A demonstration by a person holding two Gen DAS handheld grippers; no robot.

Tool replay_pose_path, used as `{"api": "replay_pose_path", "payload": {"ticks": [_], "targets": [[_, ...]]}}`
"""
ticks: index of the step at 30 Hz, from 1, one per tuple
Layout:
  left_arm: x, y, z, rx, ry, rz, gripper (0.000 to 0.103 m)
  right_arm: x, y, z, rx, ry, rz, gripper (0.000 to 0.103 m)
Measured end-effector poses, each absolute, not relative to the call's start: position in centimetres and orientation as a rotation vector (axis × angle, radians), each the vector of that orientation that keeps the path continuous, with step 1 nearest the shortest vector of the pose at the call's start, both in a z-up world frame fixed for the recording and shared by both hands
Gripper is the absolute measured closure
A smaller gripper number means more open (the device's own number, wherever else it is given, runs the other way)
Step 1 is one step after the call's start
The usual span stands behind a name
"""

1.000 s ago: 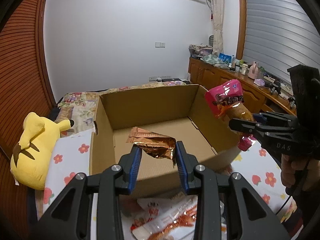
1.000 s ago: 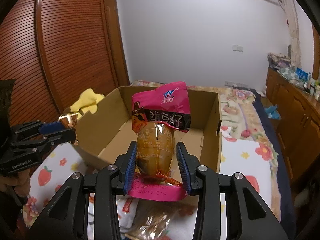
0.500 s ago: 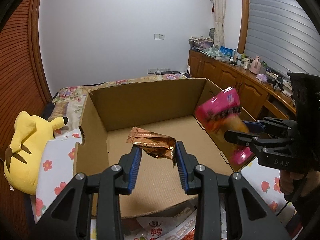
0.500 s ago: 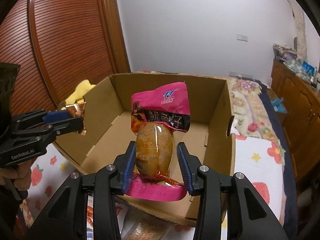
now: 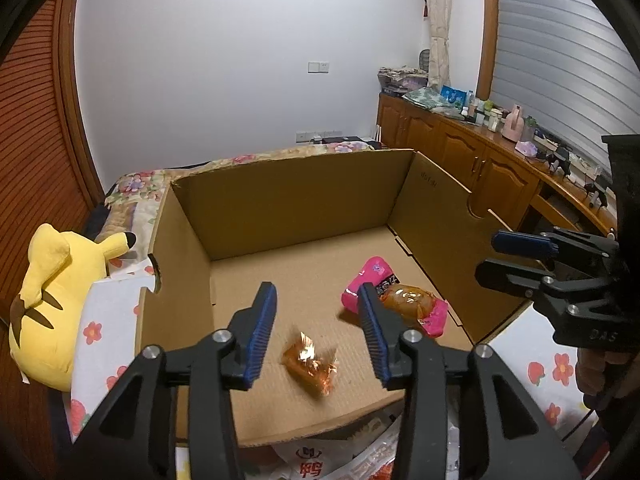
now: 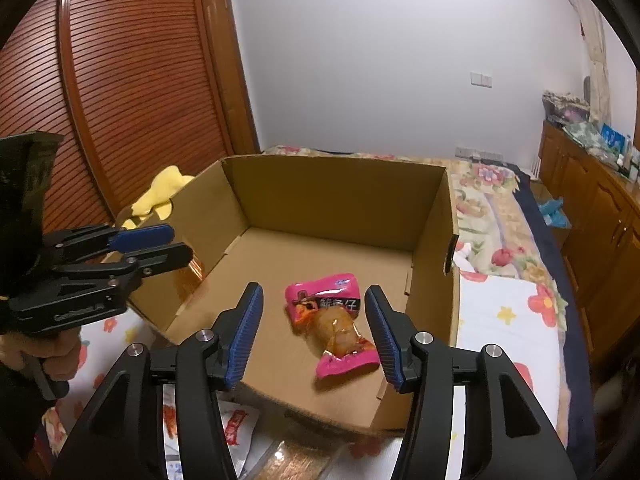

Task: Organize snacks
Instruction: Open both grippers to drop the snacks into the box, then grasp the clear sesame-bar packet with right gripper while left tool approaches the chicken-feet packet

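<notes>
An open cardboard box (image 5: 296, 204) (image 6: 332, 196) sits on a flowered bed. On its floor lie a small orange foil snack (image 5: 310, 362) and a pink packet with a brown snack inside (image 5: 394, 300) (image 6: 334, 320). My left gripper (image 5: 318, 324) hovers over the box's near edge, its jaws opening, with nothing pressed between them; the foil snack lies below, blurred. My right gripper (image 6: 312, 328) also has its jaws opening, above the pink packet, which rests loose on the cardboard. Each gripper shows in the other's view (image 5: 560, 276) (image 6: 132, 248).
A yellow plush toy (image 5: 60, 300) lies left of the box. More snack packets (image 5: 320, 464) (image 6: 236, 428) lie on the bed in front of the box. A wooden sideboard (image 5: 500, 168) with clutter runs along the right wall; slatted wooden doors (image 6: 120, 80) stand left.
Both grippers have let go: the foil snack and the pink packet dropped onto the box floor. Both pairs of jaws stand wider. The left gripper moved forward over the box.
</notes>
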State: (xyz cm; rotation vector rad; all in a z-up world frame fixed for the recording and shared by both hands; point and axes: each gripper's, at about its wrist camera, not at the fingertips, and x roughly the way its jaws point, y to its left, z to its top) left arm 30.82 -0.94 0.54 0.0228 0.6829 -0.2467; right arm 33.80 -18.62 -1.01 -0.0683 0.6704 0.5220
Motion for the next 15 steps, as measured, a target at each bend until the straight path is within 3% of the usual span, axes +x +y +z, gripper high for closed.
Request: {"api": "replay_pose_path", "payload": {"ticks": [15], "targets": [[23.3,0.0,1.7,0.009,0.639,-0.265,0.047,26.8,-19.9,0.8,-0.071,0.622,0.476,0.039]]}}
